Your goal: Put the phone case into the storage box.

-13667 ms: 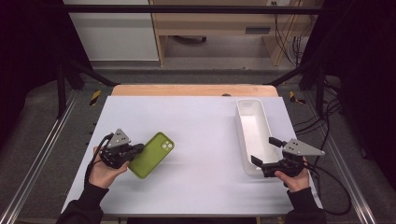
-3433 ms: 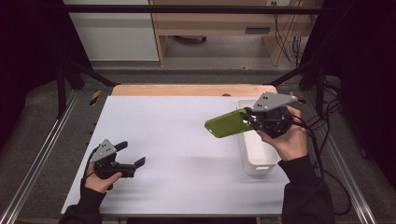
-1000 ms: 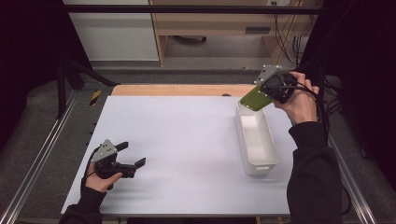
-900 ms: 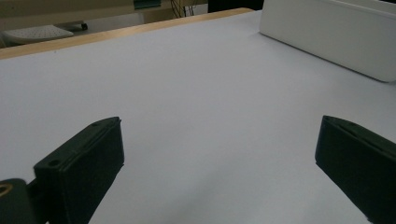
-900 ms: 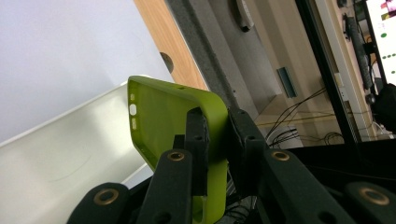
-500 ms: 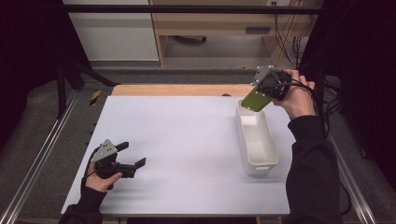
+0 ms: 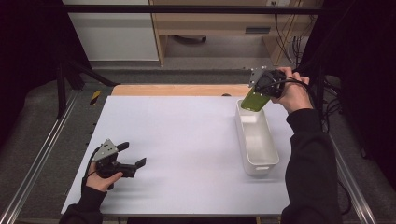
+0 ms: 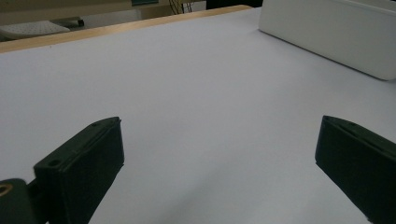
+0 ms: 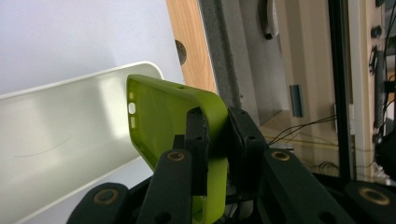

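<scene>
From the high view, your right gripper (image 7: 259,89) has dropped a touch since half a second ago and holds the green phone case (image 7: 255,100) tilted over the far end of the white tray (image 7: 256,136), its lower edge at or just above the rim; I cannot tell whether they touch. Your left gripper (image 7: 132,157) has not moved, resting low on the white table (image 7: 182,140) near its front-left corner, jaws spread. Wide bare surface lies between your hands, and the tray runs along the right edge. In the left gripper view, both jaws stand well apart over bare table with the tray's wall (image 8: 327,32) ahead to the right. In the right gripper view, the jaws are clamped on the case's side wall (image 9: 177,126), tray behind it, the wooden strip (image 9: 189,42) beyond. No writing is readable.
</scene>
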`<state>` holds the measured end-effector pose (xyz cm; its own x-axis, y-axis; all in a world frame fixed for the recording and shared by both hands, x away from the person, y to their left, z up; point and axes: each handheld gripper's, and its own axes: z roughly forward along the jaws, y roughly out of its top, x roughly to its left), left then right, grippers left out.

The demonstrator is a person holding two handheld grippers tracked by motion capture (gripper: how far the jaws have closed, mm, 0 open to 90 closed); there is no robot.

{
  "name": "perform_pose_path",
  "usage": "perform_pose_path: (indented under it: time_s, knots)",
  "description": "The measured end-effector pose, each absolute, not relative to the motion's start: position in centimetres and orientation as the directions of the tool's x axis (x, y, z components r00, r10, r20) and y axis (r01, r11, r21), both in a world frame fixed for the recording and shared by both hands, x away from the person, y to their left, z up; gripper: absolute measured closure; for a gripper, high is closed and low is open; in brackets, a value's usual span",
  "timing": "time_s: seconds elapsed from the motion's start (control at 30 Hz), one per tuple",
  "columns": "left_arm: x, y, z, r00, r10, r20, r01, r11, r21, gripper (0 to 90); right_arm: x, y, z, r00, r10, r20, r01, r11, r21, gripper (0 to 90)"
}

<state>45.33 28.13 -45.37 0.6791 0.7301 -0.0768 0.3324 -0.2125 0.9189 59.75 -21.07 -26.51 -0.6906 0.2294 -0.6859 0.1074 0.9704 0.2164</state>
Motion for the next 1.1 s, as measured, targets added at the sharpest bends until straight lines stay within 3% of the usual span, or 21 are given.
perform_pose_path:
  time_s: [0.77,1.1]
  knots:
    - [45.5,28.3,-45.6,0.679,0.73,-0.078,0.339,-0.217,0.915,0.9,62.9,-19.3,-29.9,-0.759,0.031,-0.65,-0.007,0.998,0.056,79.3]
    - [45.6,28.3,-45.7,0.679,0.73,-0.08,0.343,-0.219,0.913,0.9,63.9,-18.5,-31.3,-0.779,-0.013,-0.627,-0.028,1.0,0.014,79.3]
